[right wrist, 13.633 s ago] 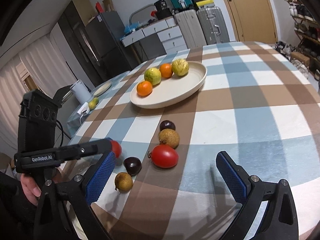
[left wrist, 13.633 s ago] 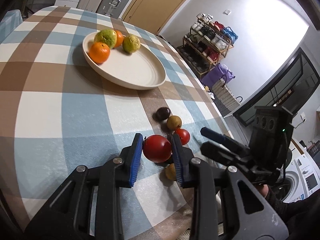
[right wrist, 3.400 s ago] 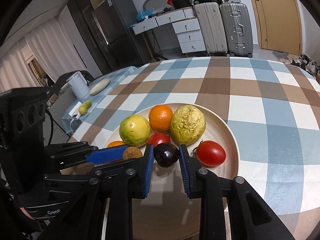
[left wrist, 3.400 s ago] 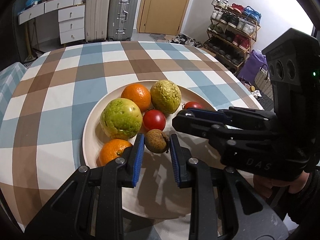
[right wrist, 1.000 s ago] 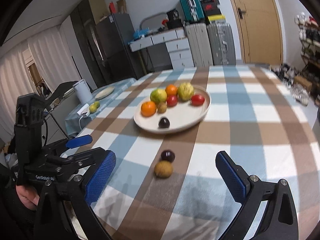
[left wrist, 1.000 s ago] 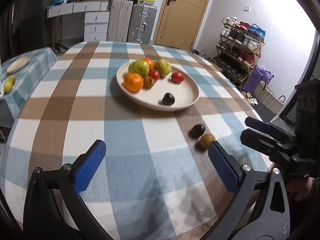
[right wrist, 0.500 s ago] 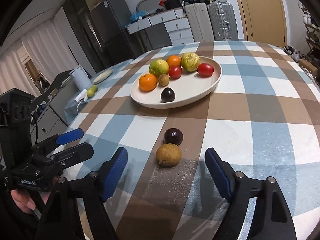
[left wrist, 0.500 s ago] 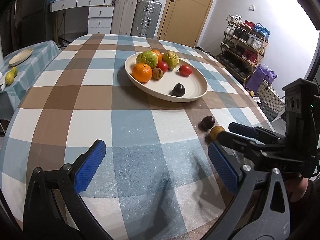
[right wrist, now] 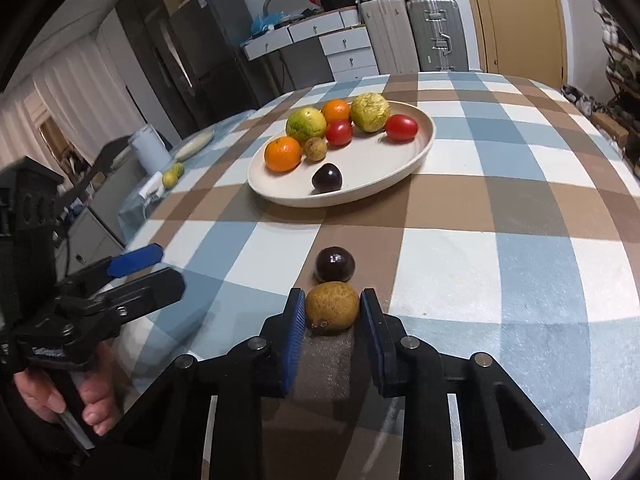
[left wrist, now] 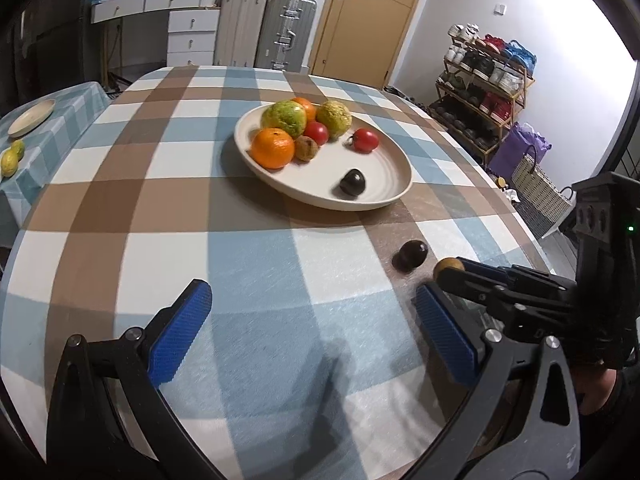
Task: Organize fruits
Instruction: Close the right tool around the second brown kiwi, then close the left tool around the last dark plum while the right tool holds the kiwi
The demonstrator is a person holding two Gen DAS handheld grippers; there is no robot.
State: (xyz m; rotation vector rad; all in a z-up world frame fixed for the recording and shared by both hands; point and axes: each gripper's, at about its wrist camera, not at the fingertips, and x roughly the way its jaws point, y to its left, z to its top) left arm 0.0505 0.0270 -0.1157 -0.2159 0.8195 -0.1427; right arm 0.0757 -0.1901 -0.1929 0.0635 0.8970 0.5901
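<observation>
A cream plate holds several fruits: oranges, green citrus, red tomatoes, a small brown fruit and a dark plum. On the checked cloth in front of it lie a dark plum and a brown round fruit. My right gripper is shut on the brown fruit, pads touching both its sides, on the table. My left gripper is open and empty, low over the cloth left of the two loose fruits.
The round table's edge runs near both grippers. A side table with a small plate and yellow fruits stands at the left. Suitcases, drawers, a door and a shoe rack lie beyond.
My right gripper has moved forward and down and closed around the brown fruit. My left gripper has come closer to the table, its jaws still open.
</observation>
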